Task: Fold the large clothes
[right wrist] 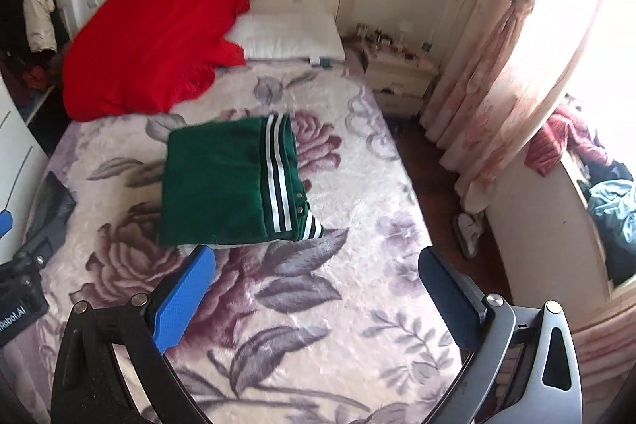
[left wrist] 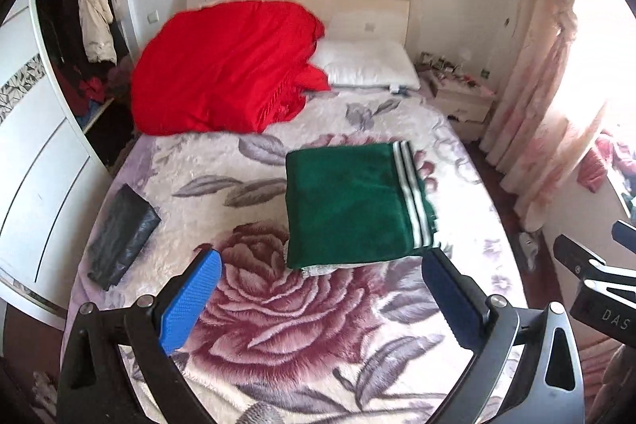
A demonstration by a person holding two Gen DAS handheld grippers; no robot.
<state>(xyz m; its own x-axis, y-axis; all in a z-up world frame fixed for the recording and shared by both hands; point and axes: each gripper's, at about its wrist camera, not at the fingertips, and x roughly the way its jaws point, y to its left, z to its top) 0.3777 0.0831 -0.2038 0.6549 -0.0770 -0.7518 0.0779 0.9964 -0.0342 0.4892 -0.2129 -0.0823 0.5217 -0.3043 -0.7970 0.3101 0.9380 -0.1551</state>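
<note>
While we look down from both wrist cameras, our notes run as follows.

Green garment: we see the green garment [left wrist: 349, 205] folded into a neat rectangle, lying flat in the middle of the bed [left wrist: 469, 161], white stripes along its right edge, a pale lining peeking out at its near edge.
Left gripper: our left gripper [left wrist: 318, 301] hangs above the near part of the bed, its fingers [left wrist: 190, 301] spread wide with nothing between them; the garment lies beyond the tips, untouched.
Right gripper: our right gripper [right wrist: 318, 301] also hangs over the bed, fingers [right wrist: 183, 297] spread wide and holding nothing; the garment sits just past the left fingertip in this view.
Bedspread: we see a fluffy floral cover with large pink roses and grey leaves under everything.
Red blanket: a red blanket [left wrist: 222, 66] is heaped at the head of the bed on the left, beside a white pillow [left wrist: 369, 62].
Dark pouch: a dark pouch [left wrist: 123, 237] lies near the bed's left edge, well apart from the garment.
Surroundings: a nightstand [left wrist: 465, 102] stands right of the pillow, and pink curtains [left wrist: 548, 74] hang by the bright window.
</note>
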